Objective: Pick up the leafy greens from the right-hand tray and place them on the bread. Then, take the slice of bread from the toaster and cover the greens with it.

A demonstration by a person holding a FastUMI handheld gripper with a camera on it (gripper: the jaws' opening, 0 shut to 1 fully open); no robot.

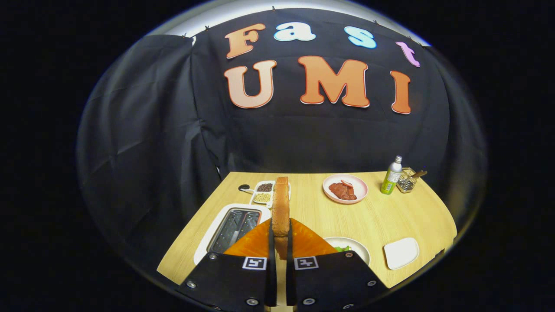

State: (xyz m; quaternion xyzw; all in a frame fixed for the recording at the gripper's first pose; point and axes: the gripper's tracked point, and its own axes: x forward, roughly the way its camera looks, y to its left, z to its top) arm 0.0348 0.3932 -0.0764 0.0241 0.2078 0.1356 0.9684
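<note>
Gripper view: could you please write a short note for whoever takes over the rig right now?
Tool: shut on the bread slice, held upright on edge between the fingers, above the table.
Toaster: just left of the fingers, slot showing no bread.
Plate: just right of the fingers, greens on it; the bread under them is hidden.
Done: greens placed, slice out of the toaster.
Left: carry the slice right, lay it flat over the greens, release.

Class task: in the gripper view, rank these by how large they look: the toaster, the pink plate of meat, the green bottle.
1. White toaster, partly hidden by the fingers.
2. Round pink plate of meat.
3. Green bottle.
The toaster lies nearer the camera, so its lead may be exaggerated.
</note>
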